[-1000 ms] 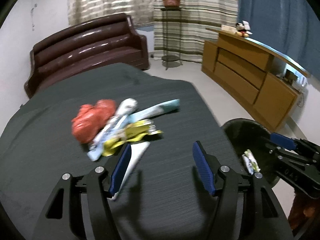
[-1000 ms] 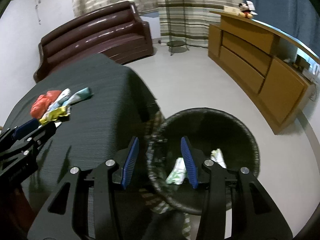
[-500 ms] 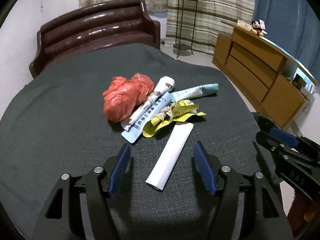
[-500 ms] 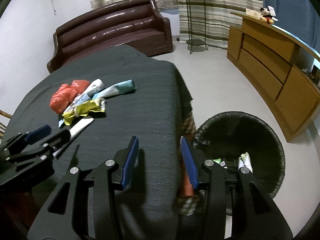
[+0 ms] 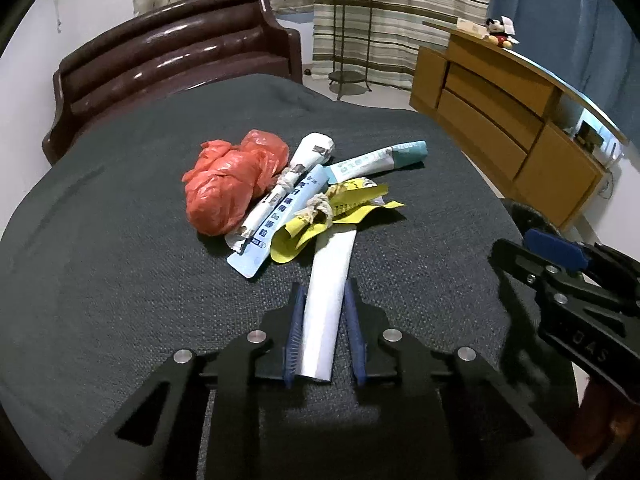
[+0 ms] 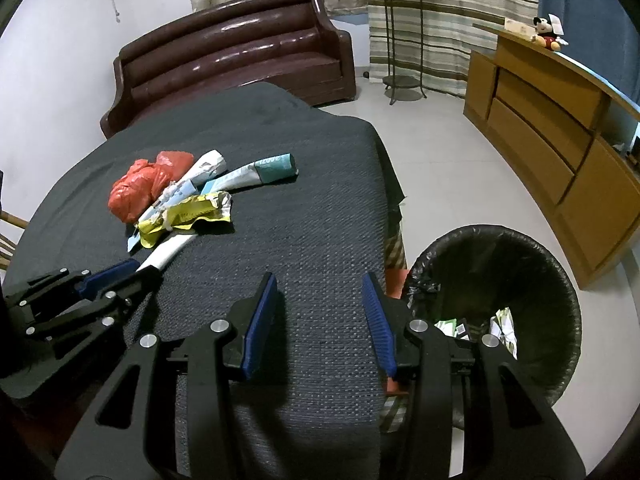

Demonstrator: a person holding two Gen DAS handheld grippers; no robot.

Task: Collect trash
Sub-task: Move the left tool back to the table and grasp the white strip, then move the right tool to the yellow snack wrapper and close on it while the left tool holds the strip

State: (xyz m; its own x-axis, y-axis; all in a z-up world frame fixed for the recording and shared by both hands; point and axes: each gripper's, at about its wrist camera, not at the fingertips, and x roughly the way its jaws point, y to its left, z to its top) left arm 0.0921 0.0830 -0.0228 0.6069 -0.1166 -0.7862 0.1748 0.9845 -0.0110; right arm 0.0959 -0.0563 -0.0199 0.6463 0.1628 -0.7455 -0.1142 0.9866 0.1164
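Both grippers up | left gripper (image 5: 322, 334) clamped on flat white paper sleeve (image 5: 327, 300) | right gripper (image 6: 320, 320) jaws apart, empty, over dark woven tablecloth (image 6: 320, 208)

"DAS" on the right tongs (image 5: 560, 268); print on the wrappers (image 5: 280, 204) illegible.

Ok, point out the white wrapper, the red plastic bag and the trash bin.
white wrapper (image 5: 330, 276): left wrist view, middle of its flat face.
red plastic bag (image 5: 232, 184): left wrist view, centre of the crumpled bundle.
trash bin (image 6: 532, 240): right wrist view, far rim of the black liner.
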